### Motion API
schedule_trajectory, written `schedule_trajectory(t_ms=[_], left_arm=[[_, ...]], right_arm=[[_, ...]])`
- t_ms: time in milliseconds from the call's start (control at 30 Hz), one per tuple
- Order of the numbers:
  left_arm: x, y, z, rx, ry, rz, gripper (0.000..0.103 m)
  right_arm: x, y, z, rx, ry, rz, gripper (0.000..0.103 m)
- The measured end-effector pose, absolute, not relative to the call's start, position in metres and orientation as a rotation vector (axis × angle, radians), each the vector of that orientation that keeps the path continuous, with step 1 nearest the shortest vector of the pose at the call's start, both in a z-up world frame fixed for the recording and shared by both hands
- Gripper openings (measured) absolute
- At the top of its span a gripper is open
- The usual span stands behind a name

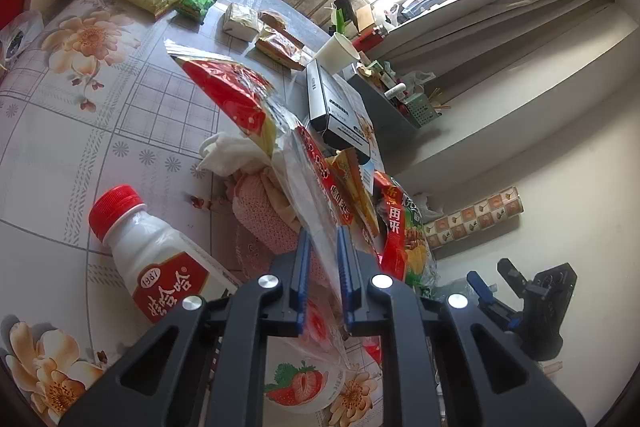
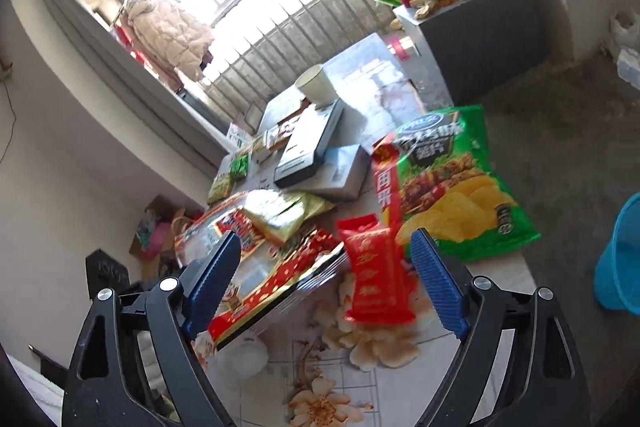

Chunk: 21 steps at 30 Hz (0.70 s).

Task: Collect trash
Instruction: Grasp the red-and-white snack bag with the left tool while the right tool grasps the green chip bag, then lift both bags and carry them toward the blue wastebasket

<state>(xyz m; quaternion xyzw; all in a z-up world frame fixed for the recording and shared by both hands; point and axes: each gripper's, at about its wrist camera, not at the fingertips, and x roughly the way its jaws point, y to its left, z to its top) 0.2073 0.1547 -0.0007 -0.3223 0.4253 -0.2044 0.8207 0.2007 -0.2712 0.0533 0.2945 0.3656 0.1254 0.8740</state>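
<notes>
On the flowered desk (image 1: pixel 100 115), the left claw (image 1: pixel 323 269) is clamped on a clear plastic wrapper (image 1: pixel 308 187); thin film may slip free. The right claw (image 2: pixel 324 263) gapes around a red snack packet (image 2: pixel 374 275), untouched; blue bin (image 2: pixel 620 259) near.

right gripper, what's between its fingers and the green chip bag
In the right wrist view, a small red snack packet sits between the open right gripper and the green chip bag. The fingers don't touch it.
</notes>
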Motion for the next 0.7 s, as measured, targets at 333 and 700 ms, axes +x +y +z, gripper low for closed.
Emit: schedule_trajectory(t_ms=[333,700], left_arm=[[0.188,0.174,0.025,-0.732,0.811,-0.516,0.009],[0.173,0.190,0.055,-0.714,0.719,-0.536,0.008]], right_arm=[[0.321,-0.399,-0.087,1.143,0.941,0.254,0.088],[0.342,-0.381,-0.075,1.101,0.987,0.355,0.055]])
